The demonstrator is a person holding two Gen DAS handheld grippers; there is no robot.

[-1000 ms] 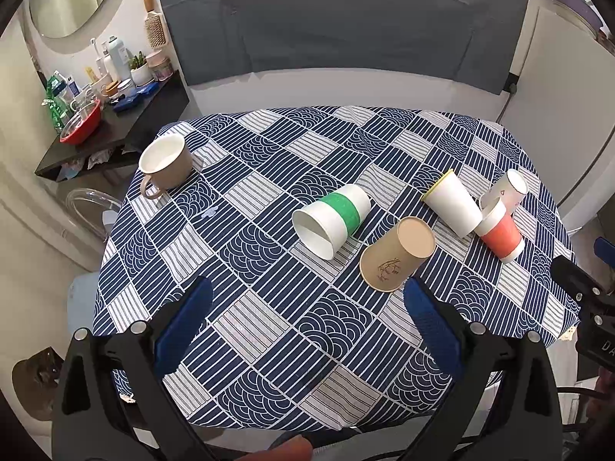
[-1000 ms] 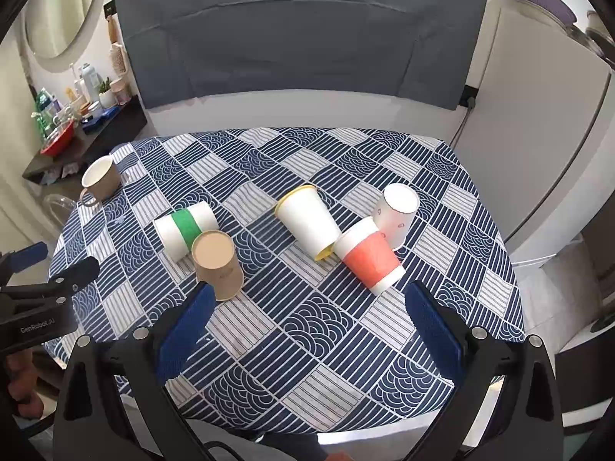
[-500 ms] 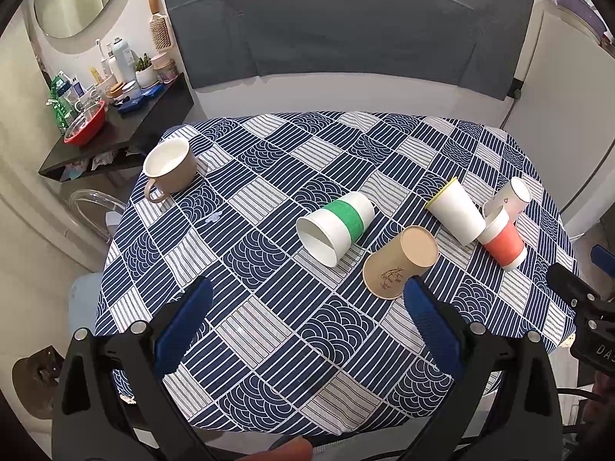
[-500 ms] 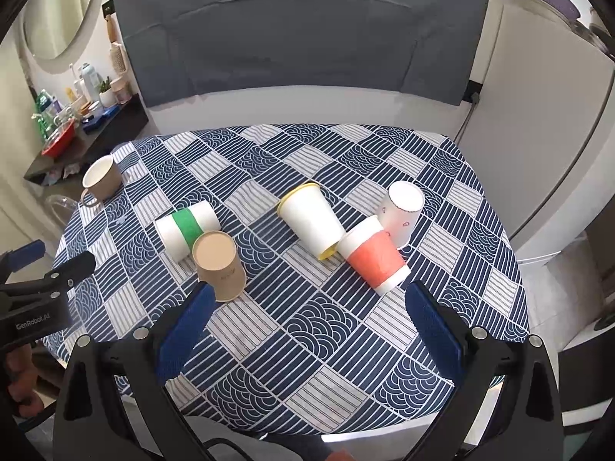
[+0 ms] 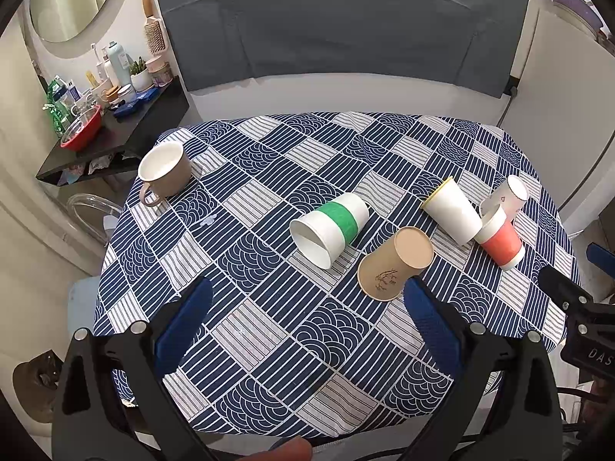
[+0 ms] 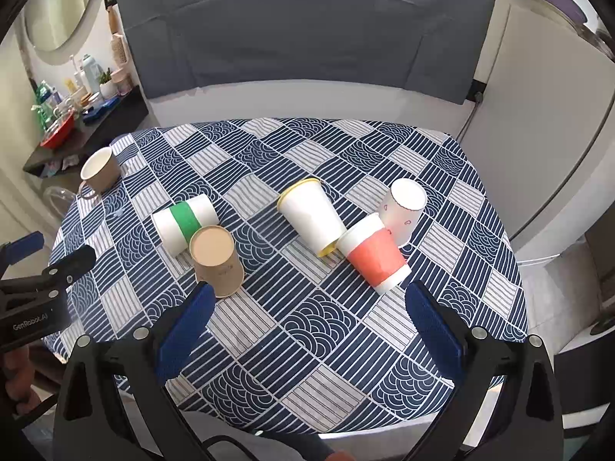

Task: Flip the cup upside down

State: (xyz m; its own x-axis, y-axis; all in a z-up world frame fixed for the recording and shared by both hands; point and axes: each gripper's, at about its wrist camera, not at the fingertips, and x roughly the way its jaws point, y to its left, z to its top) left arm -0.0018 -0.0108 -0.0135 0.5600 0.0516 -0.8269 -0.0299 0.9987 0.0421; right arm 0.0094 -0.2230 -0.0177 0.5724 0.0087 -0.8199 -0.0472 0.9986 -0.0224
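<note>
Both grippers hover above the near edge of the desk (image 5: 499, 146), which is covered in a blue and white patterned cloth. The left gripper (image 5: 305, 317) is spread wide with nothing between its blue pads, and the right gripper (image 6: 307, 317) is spread just as wide and also holds nothing. Five paper cups sit on the cloth. The green-banded cup (image 5: 330, 228) lies on its side near the middle, its open mouth facing the near left. Just beside it, the brown cup (image 5: 396, 269) stands upside down, base up. Further right, the yellow-rimmed cup (image 6: 311, 217) lies on its side, and the red-banded cup (image 6: 374, 259) lies on its side touching it. The white cup with small red marks (image 6: 403, 209) stands upside down right behind the red-banded one. A brown mug (image 5: 165, 173) stands upright at the far left corner, well apart from the paper cups.
</note>
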